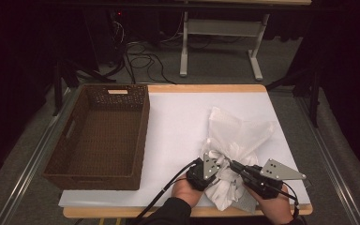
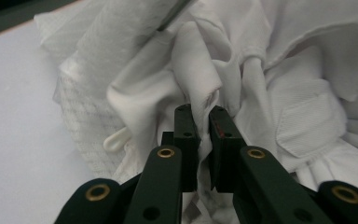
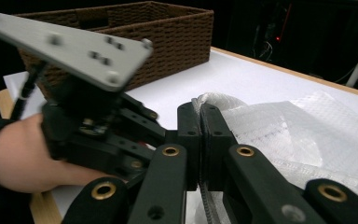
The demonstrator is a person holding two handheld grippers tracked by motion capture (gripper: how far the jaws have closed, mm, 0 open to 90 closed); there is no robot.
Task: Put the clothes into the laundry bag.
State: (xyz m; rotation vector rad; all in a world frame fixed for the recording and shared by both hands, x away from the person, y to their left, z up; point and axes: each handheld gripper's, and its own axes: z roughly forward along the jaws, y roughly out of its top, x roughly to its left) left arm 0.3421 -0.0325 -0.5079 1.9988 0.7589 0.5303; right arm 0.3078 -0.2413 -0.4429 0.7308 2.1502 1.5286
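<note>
White garment (image 2: 223, 79): your left gripper (image 2: 200, 114) pinches its fold | mesh bag (image 3: 279, 130): your right gripper (image 3: 200, 112) clamps its edge | wicker basket (image 1: 75, 126) well apart

Grey carpet (image 1: 281, 65) lay dim beyond the table; a white desk frame (image 1: 220, 35) and cables (image 1: 140, 61) stood at top centre.

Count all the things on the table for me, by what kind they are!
Brown woven basket: 1
White cloth garment: 1
Clear mesh bag: 1
Hand-held grippers, left hand-held gripper and right hand-held gripper: 2
Total: 5
</note>
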